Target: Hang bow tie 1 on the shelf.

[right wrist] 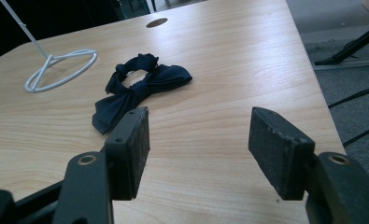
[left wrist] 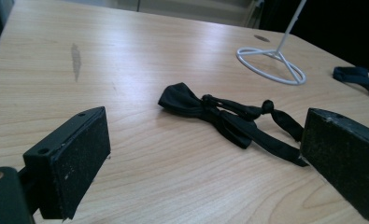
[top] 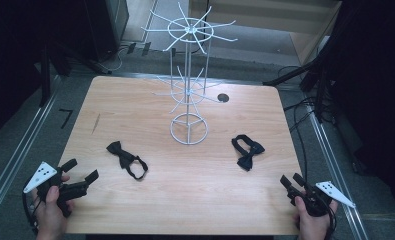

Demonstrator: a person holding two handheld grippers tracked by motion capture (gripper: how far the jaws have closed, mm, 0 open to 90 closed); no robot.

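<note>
Pale wood-grain surface (top: 185, 190), rounded corners, a cable hole (top: 223, 98) near the far edge. White wire rack (top: 189, 75) stands mid-surface. Left bow tie (top: 126, 159) lies near the left tongs (top: 84, 170), gaping wide; right bow tie (top: 247, 151) beyond the right tongs (top: 291, 181), apart, empty. Grey floor (top: 15, 135), cables (top: 300, 120), dark surrounds.

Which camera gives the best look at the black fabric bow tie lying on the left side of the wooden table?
The left gripper view: the black fabric bow tie lies close ahead, with its knot, wings and strap plain. The high view shows the same bow tie small and far, left of the white wire rack. The right gripper view faces the other bow tie.
</note>
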